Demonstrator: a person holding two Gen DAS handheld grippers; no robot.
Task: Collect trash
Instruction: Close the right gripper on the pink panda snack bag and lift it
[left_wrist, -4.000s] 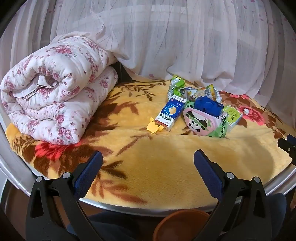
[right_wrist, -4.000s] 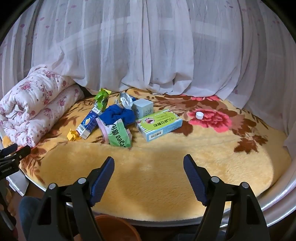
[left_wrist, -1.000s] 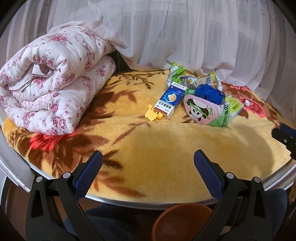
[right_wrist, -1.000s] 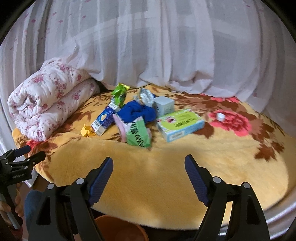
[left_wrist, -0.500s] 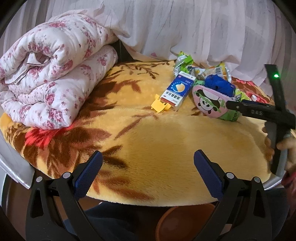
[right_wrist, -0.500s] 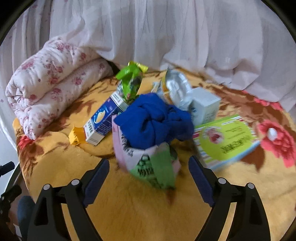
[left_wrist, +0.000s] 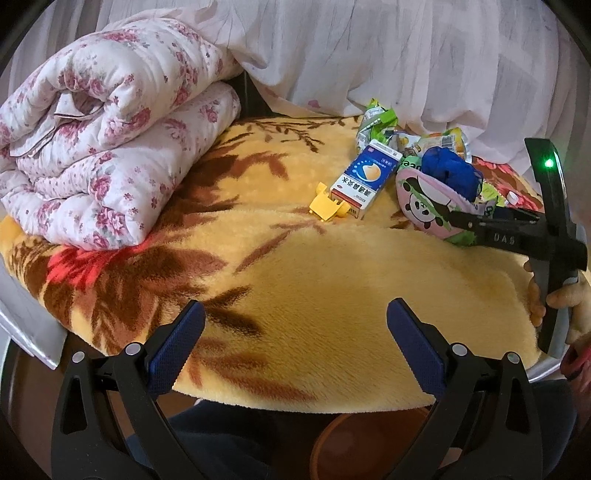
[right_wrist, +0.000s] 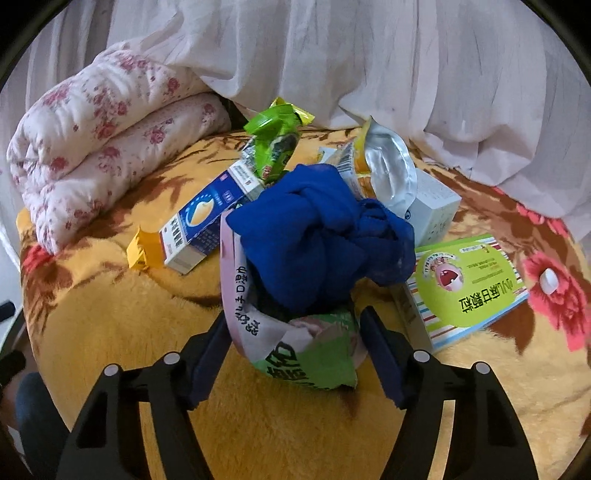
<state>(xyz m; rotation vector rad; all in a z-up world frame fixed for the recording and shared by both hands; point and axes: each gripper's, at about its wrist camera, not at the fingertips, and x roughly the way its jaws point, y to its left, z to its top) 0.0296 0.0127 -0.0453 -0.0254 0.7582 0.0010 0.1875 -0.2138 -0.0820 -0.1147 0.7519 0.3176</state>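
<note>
A pile of trash lies on the yellow floral blanket (left_wrist: 314, 280). A pink and green panda wet-wipe pack (right_wrist: 295, 343) with a crumpled blue cloth (right_wrist: 317, 240) on it sits between the open jaws of my right gripper (right_wrist: 295, 354); the fingers flank the pack without pressing it. The pack (left_wrist: 432, 206) and the right gripper's side also show in the left wrist view. Near it lie a blue medicine box (right_wrist: 207, 218), a yellow scrap (right_wrist: 142, 249), a green wrapper (right_wrist: 275, 140), a silver pouch (right_wrist: 388, 177), a white box (right_wrist: 436, 210), a green box (right_wrist: 465, 288). My left gripper (left_wrist: 295, 343) is open and empty over the blanket's front edge.
A rolled floral quilt (left_wrist: 107, 122) lies at the left on the blanket. A white curtain (left_wrist: 369, 48) hangs behind the pile. A small white cap (right_wrist: 548, 280) sits on a red flower at the right. A brown basin (left_wrist: 369, 446) stands below the front edge.
My right gripper has moved forward to the pile and now straddles the wet-wipe pack. My left gripper has crept slightly forward and stays open.
</note>
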